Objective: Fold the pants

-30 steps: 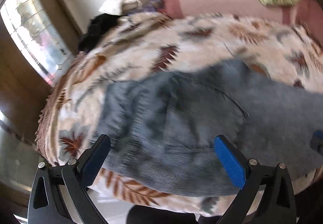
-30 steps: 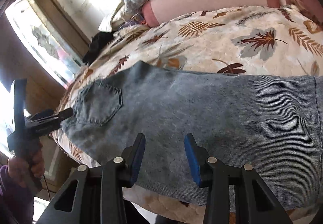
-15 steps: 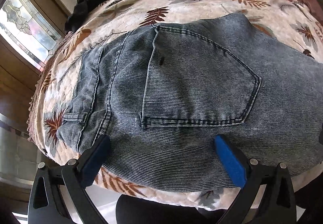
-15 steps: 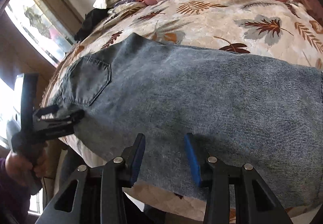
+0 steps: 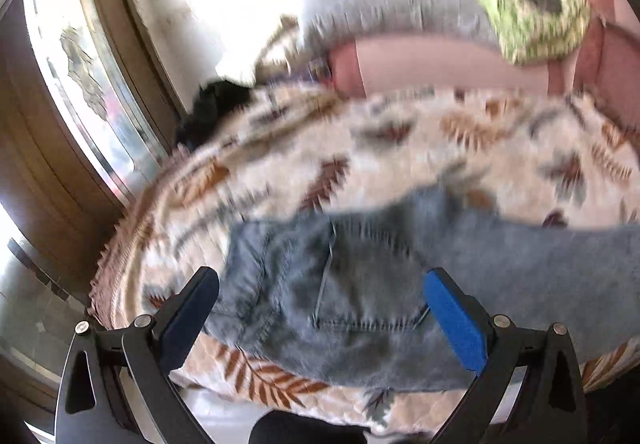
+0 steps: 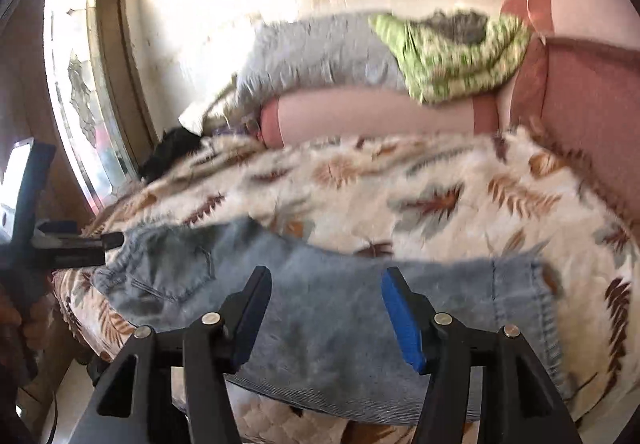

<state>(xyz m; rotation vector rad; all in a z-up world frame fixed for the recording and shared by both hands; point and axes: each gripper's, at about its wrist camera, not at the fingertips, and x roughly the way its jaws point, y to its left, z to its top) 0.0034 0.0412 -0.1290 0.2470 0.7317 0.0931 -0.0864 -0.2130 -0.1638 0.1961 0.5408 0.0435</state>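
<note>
Grey-blue denim pants lie flat across the near edge of a bed, folded lengthwise, with a back pocket at the waist end on the left. My left gripper hovers open above that waist end, jaws wide apart and nothing between them. In the right wrist view the left gripper shows at the left edge, held by a hand. My right gripper hangs above the middle of the pants; its jaws are opening and hold nothing. The hem end lies to the right.
A leaf-print bedspread covers the bed. At the back lie a pink bolster, a grey pillow and a green patterned bundle. A black item sits near the glazed door on the left.
Both grippers rose and drew back from the pants, so more of the bed and wall shows. The right gripper's jaws stand wider than before. The pants lie still.
</note>
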